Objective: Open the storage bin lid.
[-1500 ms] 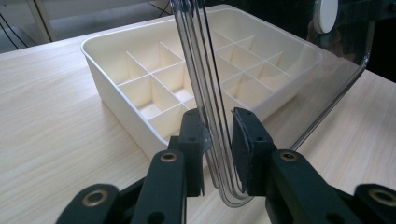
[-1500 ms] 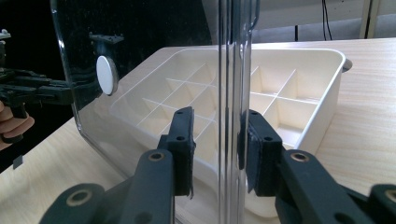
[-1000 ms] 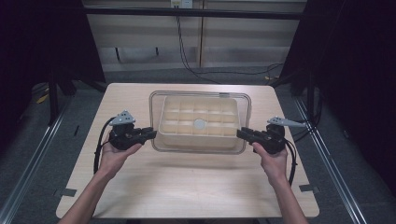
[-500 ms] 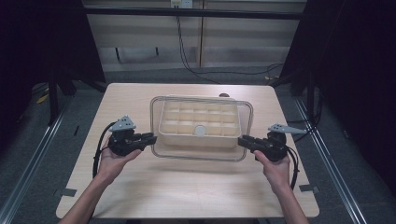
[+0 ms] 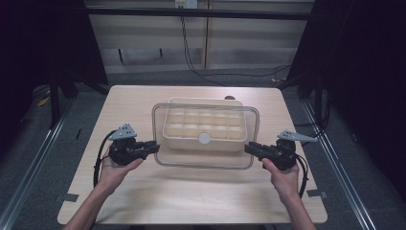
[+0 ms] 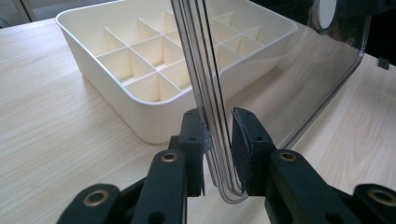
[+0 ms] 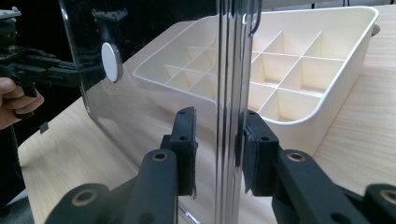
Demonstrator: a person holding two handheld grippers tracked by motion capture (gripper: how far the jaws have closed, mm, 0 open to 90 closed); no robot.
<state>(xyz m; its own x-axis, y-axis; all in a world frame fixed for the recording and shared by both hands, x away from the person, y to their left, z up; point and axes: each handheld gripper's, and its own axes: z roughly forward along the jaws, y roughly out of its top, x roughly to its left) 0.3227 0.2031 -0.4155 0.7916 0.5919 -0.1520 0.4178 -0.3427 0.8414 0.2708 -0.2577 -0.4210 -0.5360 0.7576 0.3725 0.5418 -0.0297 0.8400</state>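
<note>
Mid-carry of the clear rectangular plastic lid (image 5: 206, 163), held above the light wooden table (image 5: 191, 201) in front of the cream compartmented plastic tray (image 5: 203, 127). Left claw (image 6: 218, 140) clamped on one edge, right claw (image 7: 219, 149) seemingly nipping the other. Next: lowering level, both together

A pale wooden table (image 5: 191, 191) is seen on a grey floor (image 5: 38, 143). Black cables (image 5: 191, 52) are draped down a slatted wall (image 5: 239, 43) behind it.
</note>
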